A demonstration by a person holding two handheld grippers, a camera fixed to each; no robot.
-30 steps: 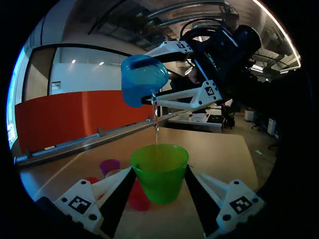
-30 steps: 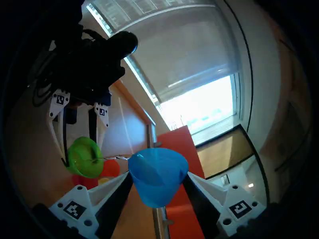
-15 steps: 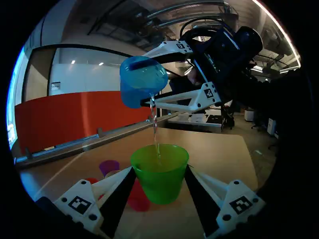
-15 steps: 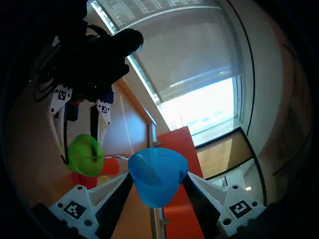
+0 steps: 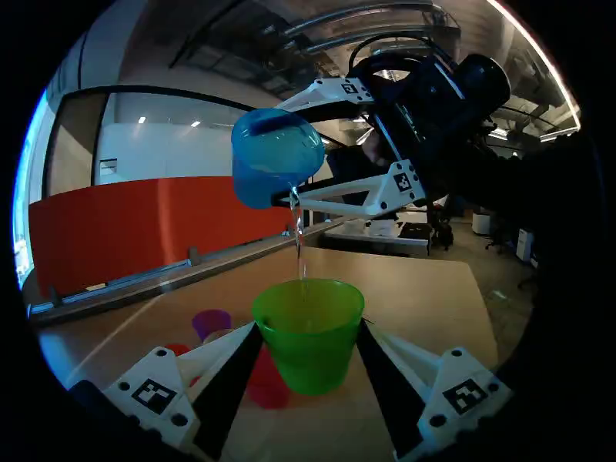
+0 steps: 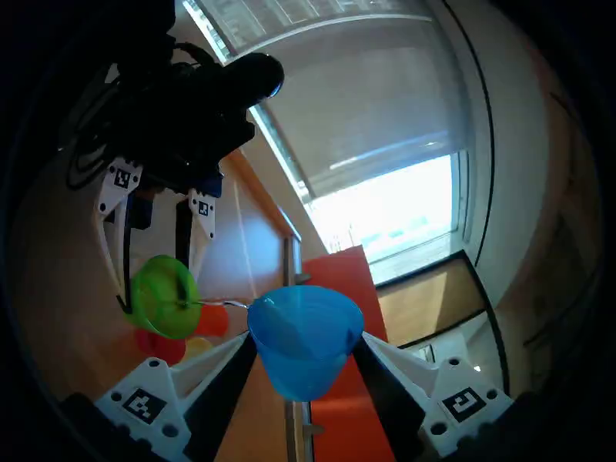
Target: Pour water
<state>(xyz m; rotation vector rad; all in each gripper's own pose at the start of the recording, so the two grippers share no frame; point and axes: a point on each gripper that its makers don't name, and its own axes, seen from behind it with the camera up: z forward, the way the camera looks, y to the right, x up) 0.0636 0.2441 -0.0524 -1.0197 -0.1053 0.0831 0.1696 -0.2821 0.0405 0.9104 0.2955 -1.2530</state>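
Right gripper (image 6: 306,344) pinches the blue cup (image 5: 273,158), tilted directly above the green cup (image 5: 309,339), itself pinched by the left gripper (image 5: 306,331). Aim the thin water stream (image 5: 299,246) at mouth centre; increase tilt gradually.

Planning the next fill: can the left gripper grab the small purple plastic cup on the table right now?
Probably not yet: the left gripper is shut on the green plastic cup, catching water from the blue plastic cup. Nothing covers the small purple plastic cup.
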